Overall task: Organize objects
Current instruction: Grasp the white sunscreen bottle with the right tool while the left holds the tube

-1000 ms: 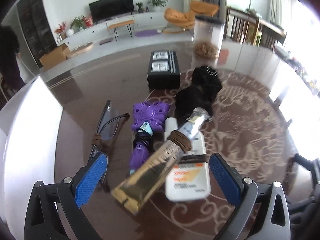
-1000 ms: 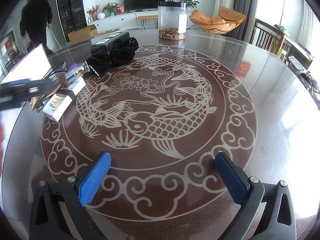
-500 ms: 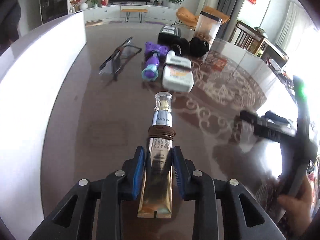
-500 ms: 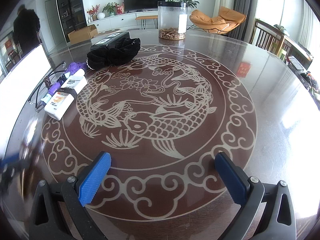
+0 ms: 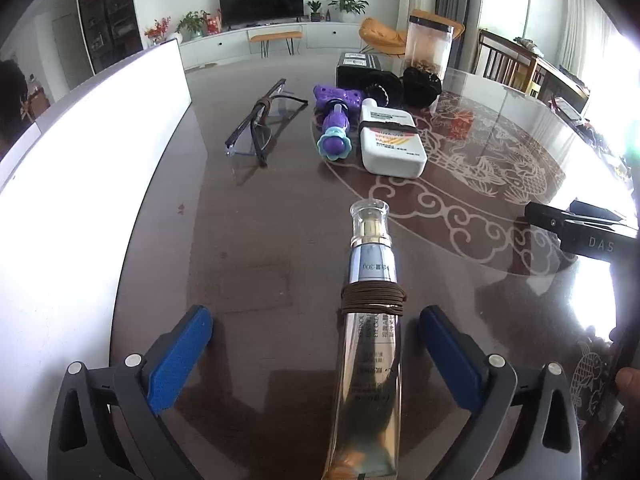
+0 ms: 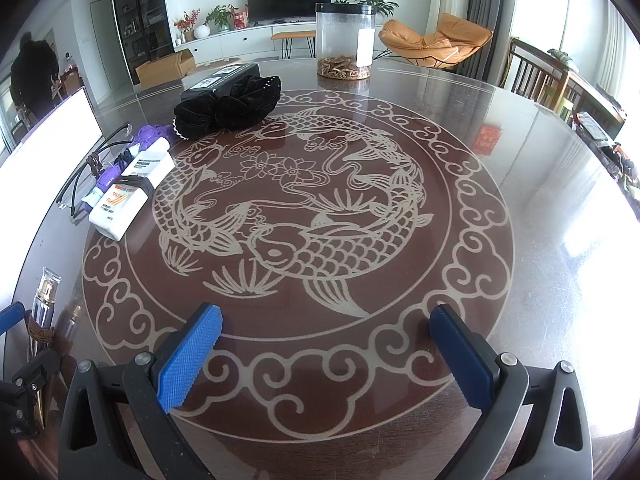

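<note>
A gold and silver cosmetic tube (image 5: 372, 336) with a brown cord wound round it lies on the dark glass table (image 5: 248, 240), its clear cap pointing away. My left gripper (image 5: 316, 320) straddles it with its jaws opening, and neither blue pad touches the tube. In the right wrist view the tube (image 6: 45, 300) shows at the far left edge. My right gripper (image 6: 326, 320) hangs open over the carp pattern with nothing between its pads. Further off lie glasses (image 5: 260, 128), a purple toy (image 5: 336, 128) and a white bottle (image 5: 390, 144).
A black scrunchie (image 6: 228, 106), a black box (image 6: 220, 80) and a clear jar (image 6: 346, 40) stand at the table's far side. A white panel (image 5: 80, 200) borders the table on the left. A person in dark clothes (image 6: 34, 72) stands far back left.
My left gripper shut on the tube, drew it back from the group of objects toward the near edge, then opened and let it go. The right gripper stayed still.
</note>
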A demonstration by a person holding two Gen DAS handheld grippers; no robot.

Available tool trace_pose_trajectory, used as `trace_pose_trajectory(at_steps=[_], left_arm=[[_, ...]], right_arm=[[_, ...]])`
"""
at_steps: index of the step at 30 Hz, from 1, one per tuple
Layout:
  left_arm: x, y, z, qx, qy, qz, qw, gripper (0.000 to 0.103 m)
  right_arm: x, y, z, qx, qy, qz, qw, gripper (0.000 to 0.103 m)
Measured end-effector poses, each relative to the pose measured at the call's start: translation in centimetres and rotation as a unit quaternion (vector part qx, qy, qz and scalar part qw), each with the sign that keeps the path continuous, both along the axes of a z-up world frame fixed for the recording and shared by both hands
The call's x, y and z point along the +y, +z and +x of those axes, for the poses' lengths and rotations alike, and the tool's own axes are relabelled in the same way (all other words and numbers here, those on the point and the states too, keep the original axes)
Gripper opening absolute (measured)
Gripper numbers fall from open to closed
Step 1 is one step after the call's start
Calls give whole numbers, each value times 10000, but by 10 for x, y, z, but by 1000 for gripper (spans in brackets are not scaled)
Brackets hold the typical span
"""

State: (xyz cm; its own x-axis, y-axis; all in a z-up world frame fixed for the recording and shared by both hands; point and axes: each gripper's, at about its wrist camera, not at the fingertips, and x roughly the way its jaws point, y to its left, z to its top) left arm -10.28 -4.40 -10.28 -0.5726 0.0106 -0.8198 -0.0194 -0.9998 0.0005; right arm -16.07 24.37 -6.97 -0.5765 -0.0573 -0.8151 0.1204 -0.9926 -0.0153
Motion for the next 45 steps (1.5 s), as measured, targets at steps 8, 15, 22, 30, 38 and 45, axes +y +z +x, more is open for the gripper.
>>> trace_pose_trajectory(at_steps=[8,15,22,30,38,45], left_arm=[[0,-1,-5,4,13,-6,10000,103],[0,-2,-5,7,11,-3,10000,103],[2,8,13,25,3,-1,10000,103],[3,8,13,27,4,1,10000,103],[4,8,13,28,5,4,10000,103],[6,9,15,31,9,3,10000,103]], right_arm=[[1,1,1,0,0,-1,10000,103],[1,1,1,-1,-1,-2,10000,103],[-11,13,-16,-454,-8,-354,9983,103],[-129,41,-76,-856,1059,-723,9880,97],[-147,17,-88,-1045,1196,-363,9866,56],[-63,9,-42,-787,809,-489,9924,56]])
